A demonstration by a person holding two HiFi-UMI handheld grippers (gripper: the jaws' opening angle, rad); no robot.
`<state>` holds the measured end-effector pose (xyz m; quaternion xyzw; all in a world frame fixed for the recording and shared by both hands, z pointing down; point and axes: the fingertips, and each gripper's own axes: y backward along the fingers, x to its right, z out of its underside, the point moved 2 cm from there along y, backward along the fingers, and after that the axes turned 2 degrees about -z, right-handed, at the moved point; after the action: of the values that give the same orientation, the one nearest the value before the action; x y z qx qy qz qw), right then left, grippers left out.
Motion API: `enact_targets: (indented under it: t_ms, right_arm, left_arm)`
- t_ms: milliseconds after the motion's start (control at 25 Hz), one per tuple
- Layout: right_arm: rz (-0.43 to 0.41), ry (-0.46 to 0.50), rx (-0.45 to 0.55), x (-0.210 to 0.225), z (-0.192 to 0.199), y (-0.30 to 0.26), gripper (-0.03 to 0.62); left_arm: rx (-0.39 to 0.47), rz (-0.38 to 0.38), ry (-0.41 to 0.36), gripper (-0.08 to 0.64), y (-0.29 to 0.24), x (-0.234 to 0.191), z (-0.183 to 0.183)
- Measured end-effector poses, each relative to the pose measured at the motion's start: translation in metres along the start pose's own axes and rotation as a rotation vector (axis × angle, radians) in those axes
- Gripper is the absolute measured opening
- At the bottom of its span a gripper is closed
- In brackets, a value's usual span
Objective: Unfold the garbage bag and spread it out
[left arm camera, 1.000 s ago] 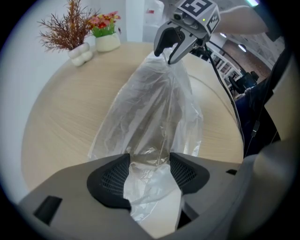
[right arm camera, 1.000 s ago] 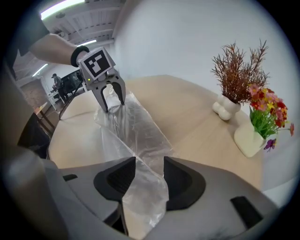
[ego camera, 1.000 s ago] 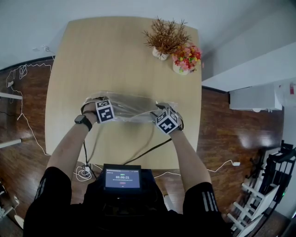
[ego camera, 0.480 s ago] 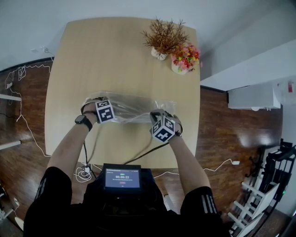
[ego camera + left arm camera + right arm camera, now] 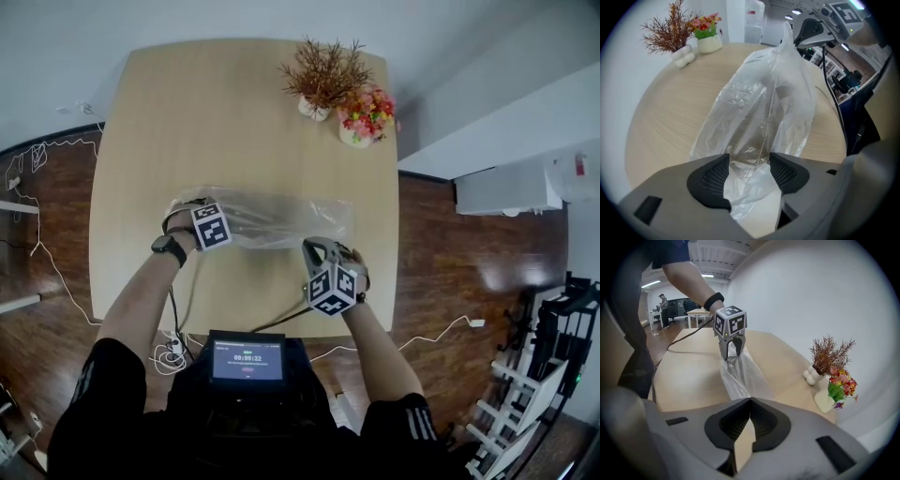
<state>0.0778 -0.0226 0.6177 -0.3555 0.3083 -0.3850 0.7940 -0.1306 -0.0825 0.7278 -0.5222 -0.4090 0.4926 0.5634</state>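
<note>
- One translucent, crinkled plastic garbage bag (image 5: 272, 217) lies lengthwise across the near half of the single pale wooden counter (image 5: 234, 112), stretched between the two grippers.
- The left gripper (image 5: 749, 160) points down at the bag's left end. Its jaws stand part-way apart, grasping the bunched film that fills the gap and touches both pads.
- The right gripper (image 5: 750, 401) is raised above the counter at the bag's right end. Its jaws have just been closing and are clenched on a thin edge of the film, which rises in a peak up to them.
- Two potted plants stand just beside each other at the counter's far right corner: one russet dried plant (image 5: 323, 73) in a white pot and one bunch of red, pink and yellow flowers (image 5: 364, 114) in a white pot.
- One small black screen (image 5: 247, 359) sits at the person's chest.
</note>
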Motion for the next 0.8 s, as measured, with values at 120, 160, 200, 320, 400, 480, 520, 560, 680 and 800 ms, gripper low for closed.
enact_targets:
  t_ms: [120, 160, 200, 320, 400, 480, 520, 560, 680, 800]
  right_arm:
    - [0.039, -0.026, -0.004, -0.009, 0.014, 0.003, 0.02]
    - [0.043, -0.036, -0.01, -0.013, 0.02, 0.003, 0.021]
    - [0.043, -0.045, -0.015, -0.017, 0.026, 0.002, 0.023]
    - [0.032, -0.051, -0.035, -0.033, 0.045, 0.001, 0.026]
    - [0.027, -0.054, -0.047, -0.043, 0.055, 0.001, 0.028]
    - [0.025, -0.066, -0.055, -0.051, 0.062, 0.001, 0.029]
    - [0.024, -0.072, -0.06, -0.055, 0.065, 0.0, 0.031]
    - [0.023, -0.077, -0.064, -0.058, 0.069, -0.001, 0.042]
    - [0.01, -0.105, -0.071, -0.066, 0.079, -0.004, 0.076]
    - [-0.006, -0.168, -0.042, -0.068, 0.081, -0.002, 0.113]
  left_arm:
    - [-0.003, -0.012, -0.004, 0.282, -0.001, 0.0, 0.001]
    - [-0.003, -0.015, -0.004, 0.282, -0.001, -0.001, 0.001]
    - [-0.002, -0.018, -0.003, 0.282, -0.001, -0.001, 0.001]
    - [-0.002, -0.025, -0.001, 0.282, -0.001, 0.0, 0.0]
    - [-0.003, -0.031, -0.004, 0.282, 0.0, 0.0, -0.001]
    - [-0.004, -0.038, -0.01, 0.282, 0.0, 0.0, -0.001]
    - [-0.005, -0.042, -0.013, 0.282, -0.001, 0.0, 0.0]
    - [-0.005, -0.046, -0.016, 0.282, -0.001, 0.0, 0.0]
    - [-0.003, -0.054, -0.018, 0.281, -0.001, 0.0, -0.001]
    - [0.004, -0.058, -0.01, 0.281, -0.001, 0.0, -0.002]
